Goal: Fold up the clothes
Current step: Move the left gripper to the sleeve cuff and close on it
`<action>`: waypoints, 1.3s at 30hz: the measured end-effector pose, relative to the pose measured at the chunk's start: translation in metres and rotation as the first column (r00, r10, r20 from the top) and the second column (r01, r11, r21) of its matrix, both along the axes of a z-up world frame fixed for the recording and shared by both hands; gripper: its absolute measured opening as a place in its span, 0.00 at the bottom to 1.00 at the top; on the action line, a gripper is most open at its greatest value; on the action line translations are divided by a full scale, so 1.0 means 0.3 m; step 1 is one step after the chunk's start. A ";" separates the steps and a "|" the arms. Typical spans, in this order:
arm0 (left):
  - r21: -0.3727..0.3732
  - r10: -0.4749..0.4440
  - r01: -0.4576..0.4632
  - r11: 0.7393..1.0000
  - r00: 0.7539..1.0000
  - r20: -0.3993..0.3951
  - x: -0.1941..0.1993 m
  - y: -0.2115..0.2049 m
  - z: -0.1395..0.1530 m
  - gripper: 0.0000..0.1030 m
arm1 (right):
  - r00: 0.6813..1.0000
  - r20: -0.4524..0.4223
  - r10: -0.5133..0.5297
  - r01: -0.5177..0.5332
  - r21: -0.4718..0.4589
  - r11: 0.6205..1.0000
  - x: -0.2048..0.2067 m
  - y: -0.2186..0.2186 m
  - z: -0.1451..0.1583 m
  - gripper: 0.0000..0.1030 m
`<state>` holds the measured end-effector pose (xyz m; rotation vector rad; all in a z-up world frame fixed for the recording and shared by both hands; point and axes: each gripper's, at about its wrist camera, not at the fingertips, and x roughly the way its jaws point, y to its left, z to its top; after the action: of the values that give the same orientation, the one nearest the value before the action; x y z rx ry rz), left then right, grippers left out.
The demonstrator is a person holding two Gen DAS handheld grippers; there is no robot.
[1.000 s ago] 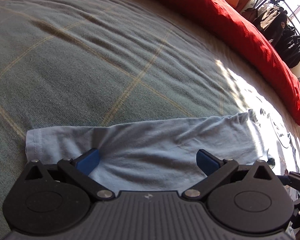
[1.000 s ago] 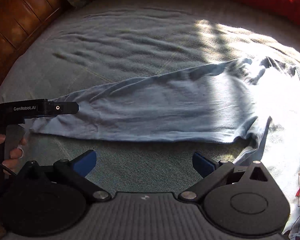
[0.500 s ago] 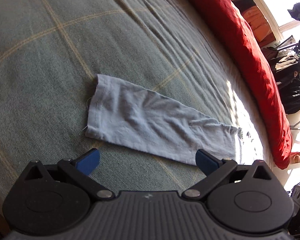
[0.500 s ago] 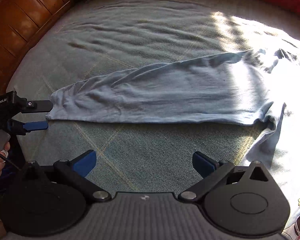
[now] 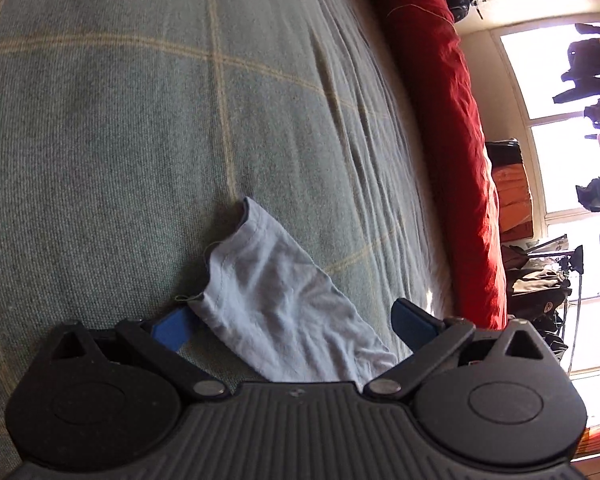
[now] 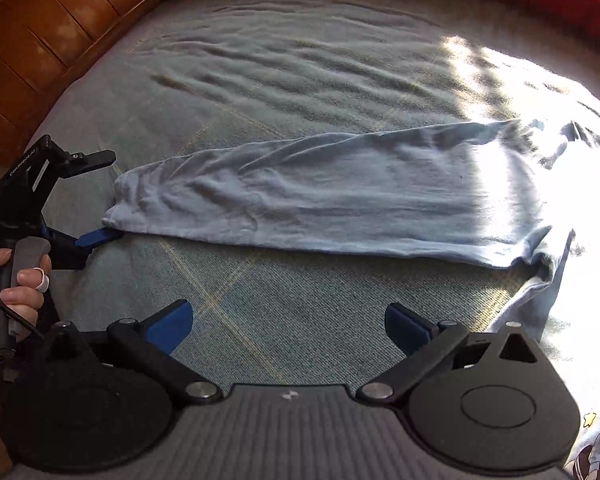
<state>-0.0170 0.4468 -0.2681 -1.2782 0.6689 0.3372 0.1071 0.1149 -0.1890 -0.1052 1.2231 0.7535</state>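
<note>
The light blue garment lies long and narrow across the bed, soft, limp and light I'd judge, best taken at its hemmed end where my left tool straddles it, jaws apart, while my right tool hovers near, jaws also spread.

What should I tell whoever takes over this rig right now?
Left gripper: open, tilted on its side at the hem end of the light blue cotton T-shirt, one blue finger against the corner, nothing clamped.
Right gripper: open, over the grey-green checked bedspread, short of the shirt.
Shirt lies in a long narrow strip, sleeve end in the sun.
Left: grip the hem, fold toward the sleeves.
</note>
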 end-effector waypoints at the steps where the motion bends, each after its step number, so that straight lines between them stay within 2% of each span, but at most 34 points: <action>1: 0.011 0.006 -0.006 1.000 1.000 0.005 0.008 0.006 -0.004 0.98 | 1.000 0.001 0.002 -0.002 0.003 1.000 0.003 0.005 0.002 1.00; 5: 0.058 -0.023 0.022 0.998 1.000 0.017 0.069 0.039 -0.014 0.98 | 1.000 0.008 0.021 -0.021 0.013 1.000 0.008 0.023 0.005 1.00; 8: 0.053 -0.060 0.059 0.997 0.998 0.015 0.091 0.050 -0.015 0.99 | 0.999 0.014 0.035 -0.035 0.008 0.999 0.007 0.034 0.003 1.00; 13: 0.042 -0.130 0.128 0.991 0.991 0.045 0.038 0.023 -0.012 0.99 | 0.998 -0.007 0.056 -0.056 0.013 0.998 0.004 0.044 0.006 1.00; 18: 0.089 -0.219 0.218 0.972 0.976 0.012 0.101 0.038 -0.007 0.98 | 0.999 -0.010 0.051 -0.051 -0.004 0.999 0.007 0.044 0.001 1.00; 21: 0.120 -0.282 0.282 0.952 0.959 -0.019 0.137 0.055 0.004 0.98 | 0.999 -0.008 0.052 -0.052 -0.013 0.999 0.009 0.047 -0.001 1.00; 23: 0.164 -0.337 0.340 0.926 0.940 -0.047 0.139 0.049 0.016 0.92 | 0.999 -0.003 0.054 -0.054 -0.021 0.998 0.009 0.050 0.001 1.00; 26: 0.228 -0.391 0.404 0.886 0.915 -0.102 0.124 0.038 0.039 0.73 | 0.998 -0.001 0.055 -0.055 -0.026 0.998 0.010 0.051 0.002 1.00; 27: 0.245 -0.402 0.420 0.874 0.908 -0.121 0.116 0.036 0.046 0.64 | 0.999 -0.002 0.054 -0.054 -0.029 0.998 0.012 0.051 0.001 1.00; 28: 0.248 -0.402 0.424 0.871 0.905 -0.135 0.102 0.042 0.049 0.55 | 0.999 -0.001 0.053 -0.053 -0.033 0.998 0.013 0.052 0.000 1.00; 29: 0.244 -0.399 0.422 0.873 0.906 -0.142 0.097 0.049 0.049 0.51 | 0.999 0.001 0.050 -0.050 -0.038 0.998 0.014 0.051 -0.001 1.00; 31: 0.234 -0.391 0.419 0.877 0.907 -0.159 0.082 0.067 0.048 0.33 | 0.999 0.002 0.044 -0.044 -0.045 0.998 0.018 0.053 -0.006 1.00; 33: 0.231 -0.387 0.420 0.878 0.905 -0.174 0.076 0.075 0.046 0.23 | 0.999 0.003 0.039 -0.039 -0.050 0.998 0.020 0.055 -0.009 1.00; 36: 0.237 -0.387 0.431 0.871 0.898 -0.211 0.066 0.075 0.051 0.11 | 0.999 0.007 0.042 -0.042 -0.046 0.998 0.017 0.059 -0.008 1.00; 39: 0.260 -0.391 0.448 0.855 0.888 -0.244 0.065 0.058 0.071 0.06 | 0.999 0.010 0.041 -0.041 -0.041 0.998 0.014 0.061 -0.007 1.00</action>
<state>0.0026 0.4641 -0.2468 -0.7756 0.9914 0.1860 0.1113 0.1332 -0.1910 -0.1678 1.2293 0.7629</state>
